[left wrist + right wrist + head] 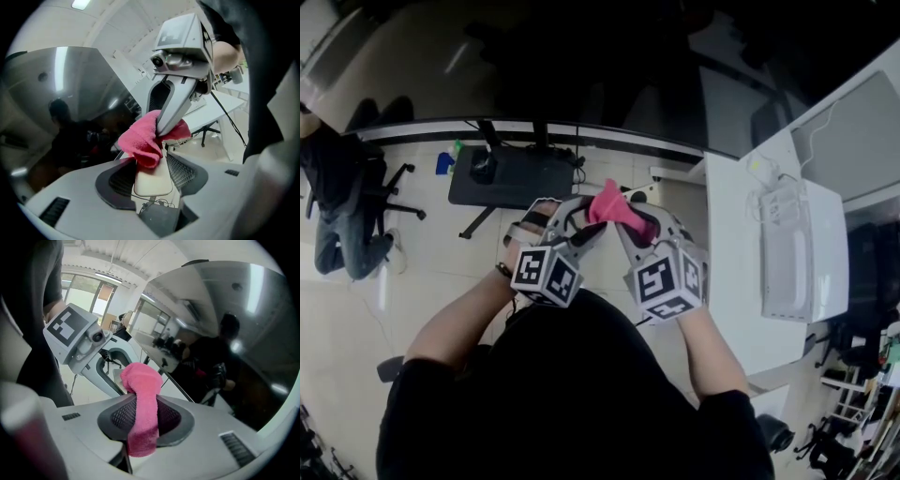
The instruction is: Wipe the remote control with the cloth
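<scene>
Both grippers are held up in front of the person's chest. In the left gripper view a cream remote control (pixel 152 180) lies lengthwise between the pads of my left gripper (pixel 152 173), which is shut on it. A pink cloth (pixel 143 138) covers the remote's far end. My right gripper (pixel 143 416) is shut on that pink cloth (pixel 143 399), which hangs out below its jaws. The right gripper's fingers (pixel 171 115) press the cloth down onto the remote. In the head view the cloth (pixel 614 208) bunches between the tips of the left gripper (pixel 574 223) and right gripper (pixel 630 225).
A white table (pixel 731 253) stands at the right and carries a white box-like device (pixel 802 248). A black desk (pixel 511 175) is ahead on the floor, with a blue bottle (pixel 443 163) beside it. A seated person (pixel 337 211) is at the far left.
</scene>
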